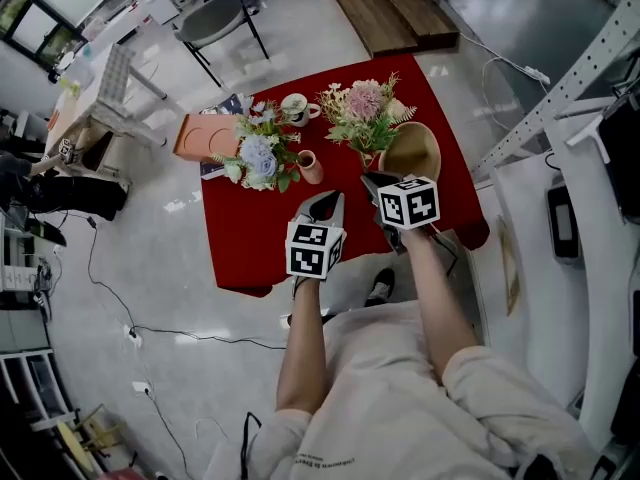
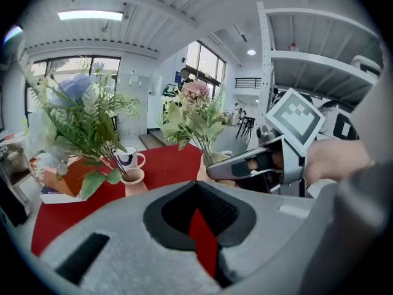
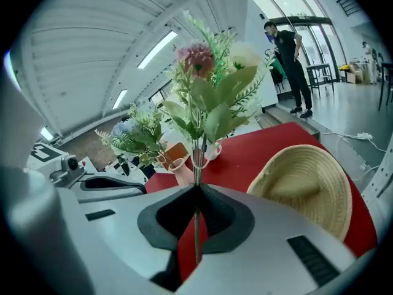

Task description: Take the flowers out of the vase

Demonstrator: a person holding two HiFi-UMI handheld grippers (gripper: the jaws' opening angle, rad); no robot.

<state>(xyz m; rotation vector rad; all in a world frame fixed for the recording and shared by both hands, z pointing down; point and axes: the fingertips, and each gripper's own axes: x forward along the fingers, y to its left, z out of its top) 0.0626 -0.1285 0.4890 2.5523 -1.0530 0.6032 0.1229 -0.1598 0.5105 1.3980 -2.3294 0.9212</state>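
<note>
A bouquet of pink and cream flowers (image 1: 362, 108) (image 2: 193, 112) (image 3: 209, 91) stands upright over the red table (image 1: 260, 233). My right gripper (image 1: 372, 180) (image 3: 195, 226) is shut on its thin stems (image 3: 196, 165), which run down between the jaws. What is under those stems is hidden. A blue and white bouquet (image 1: 258, 153) (image 2: 73, 112) sits in a small pink vase (image 1: 310, 166) (image 2: 134, 182) (image 3: 182, 169) to the left. My left gripper (image 1: 325, 203) (image 2: 199, 223) hovers shut and empty in front of that vase.
A straw hat (image 1: 410, 151) (image 3: 304, 186) lies right of the pink bouquet. At the back of the table are a white mug (image 1: 295, 108) (image 2: 128, 158) and an orange tray (image 1: 205, 136). A chair (image 1: 215, 20) stands beyond, and a person (image 3: 288, 48) far off.
</note>
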